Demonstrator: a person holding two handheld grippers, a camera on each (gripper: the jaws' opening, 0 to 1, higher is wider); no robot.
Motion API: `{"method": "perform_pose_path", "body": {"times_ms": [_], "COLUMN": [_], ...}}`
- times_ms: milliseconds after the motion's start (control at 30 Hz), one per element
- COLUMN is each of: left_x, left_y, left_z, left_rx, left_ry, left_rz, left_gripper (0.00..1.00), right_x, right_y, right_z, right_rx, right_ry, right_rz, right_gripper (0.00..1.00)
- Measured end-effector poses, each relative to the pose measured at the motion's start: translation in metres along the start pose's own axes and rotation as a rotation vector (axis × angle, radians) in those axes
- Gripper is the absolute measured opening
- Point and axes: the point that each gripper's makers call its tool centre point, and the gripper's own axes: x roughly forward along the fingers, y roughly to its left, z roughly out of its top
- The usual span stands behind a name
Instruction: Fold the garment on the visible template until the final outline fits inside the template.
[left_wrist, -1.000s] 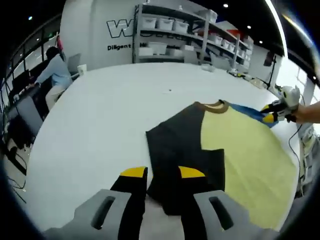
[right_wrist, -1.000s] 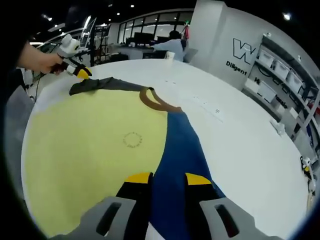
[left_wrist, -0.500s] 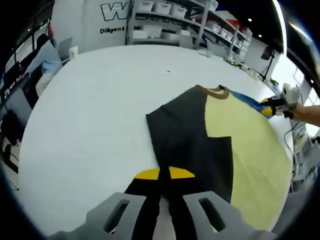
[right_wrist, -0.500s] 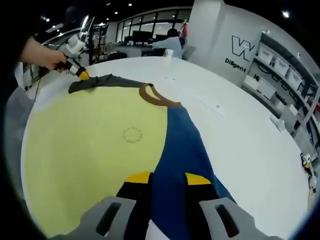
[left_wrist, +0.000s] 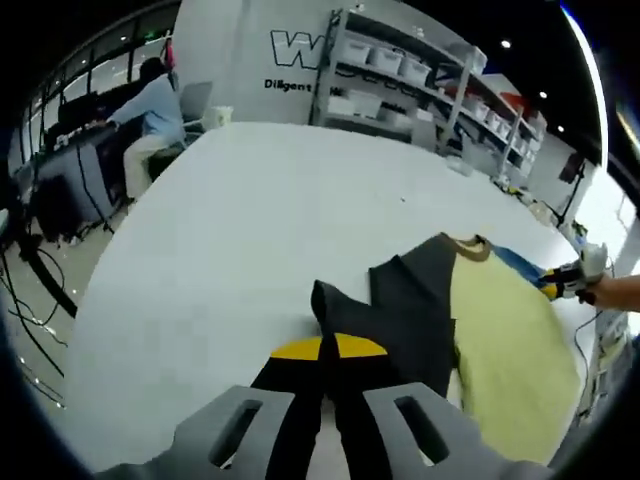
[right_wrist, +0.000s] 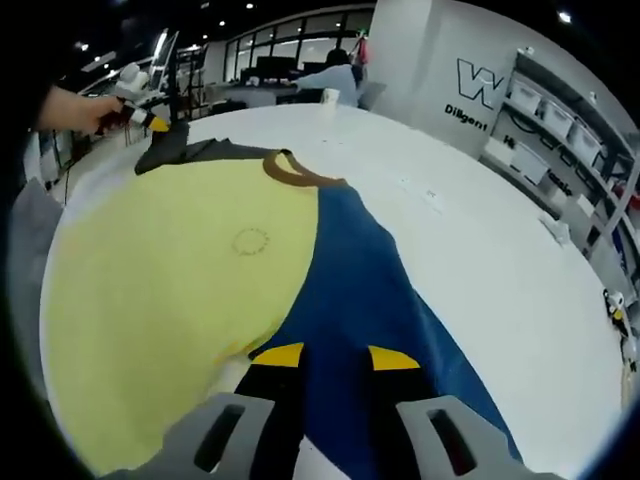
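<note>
A T-shirt lies on the round white table (left_wrist: 230, 220): yellow body (left_wrist: 505, 340), brown collar (left_wrist: 466, 246), one dark grey sleeve (left_wrist: 400, 305) and one blue sleeve (right_wrist: 365, 290). My left gripper (left_wrist: 328, 348) is shut on the edge of the dark grey sleeve, which is bunched up in folds. In the right gripper view the left gripper (right_wrist: 152, 122), held by a hand, pinches that dark sleeve (right_wrist: 180, 150) at the far side. My right gripper (right_wrist: 335, 356) stands open, with the blue sleeve spread under and between its jaws. The right gripper (left_wrist: 565, 283) sits at the blue sleeve (left_wrist: 515, 262).
Shelves with white bins (left_wrist: 400, 70) line the wall behind the table. A person sits at a desk (left_wrist: 150, 100) beyond the far edge. Cables trail on the floor (left_wrist: 30, 300) at the left. Small marks lie on the bare tabletop (right_wrist: 430, 195).
My left gripper shut on the dark grey sleeve and drew it up and inward, so it is now bunched. The right gripper stays open over the blue sleeve, slightly lower.
</note>
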Motion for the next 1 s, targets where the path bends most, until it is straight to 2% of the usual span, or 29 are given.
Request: {"method": "perform_pose_path", "body": {"times_ms": [200,300,467,567,667,833,1000], "left_x": [-0.015,-0.024,-0.039,-0.047,-0.052,-0.059,-0.053], "left_y": [0.052,0.078,0.110,0.118,0.125,0.141,0.142], "left_z": [-0.003,-0.009,-0.023,-0.034,-0.041,-0.047,-0.054], "left_rx": [-0.107,-0.153,-0.225,-0.276,-0.242,-0.232,-0.190], "left_ry": [-0.034,-0.042,-0.048,-0.037,-0.028,-0.037,0.006], "left_rz": [0.130,0.207,0.313,0.347,0.386,0.438,0.424], "left_gripper": [0.05,0.05,0.05,0.05,0.05,0.05,0.05], "right_x": [0.001,0.001,0.002,0.002,0.001,0.001,0.002], "right_y": [-0.001,-0.002,-0.003,-0.003,-0.002,-0.002,-0.003], "right_z": [0.001,0.001,0.001,0.001,0.002,0.001,0.000], "right_rx": [0.008,0.012,0.018,0.020,0.018,0.024,0.027], "right_ry": [-0.003,-0.004,-0.007,-0.007,-0.007,-0.007,-0.007], "right_rz": [0.000,0.000,-0.002,-0.002,-0.001,-0.001,0.000], "right_gripper": [0.16,0.16,0.16,0.16,0.16,0.15,0.15]}}
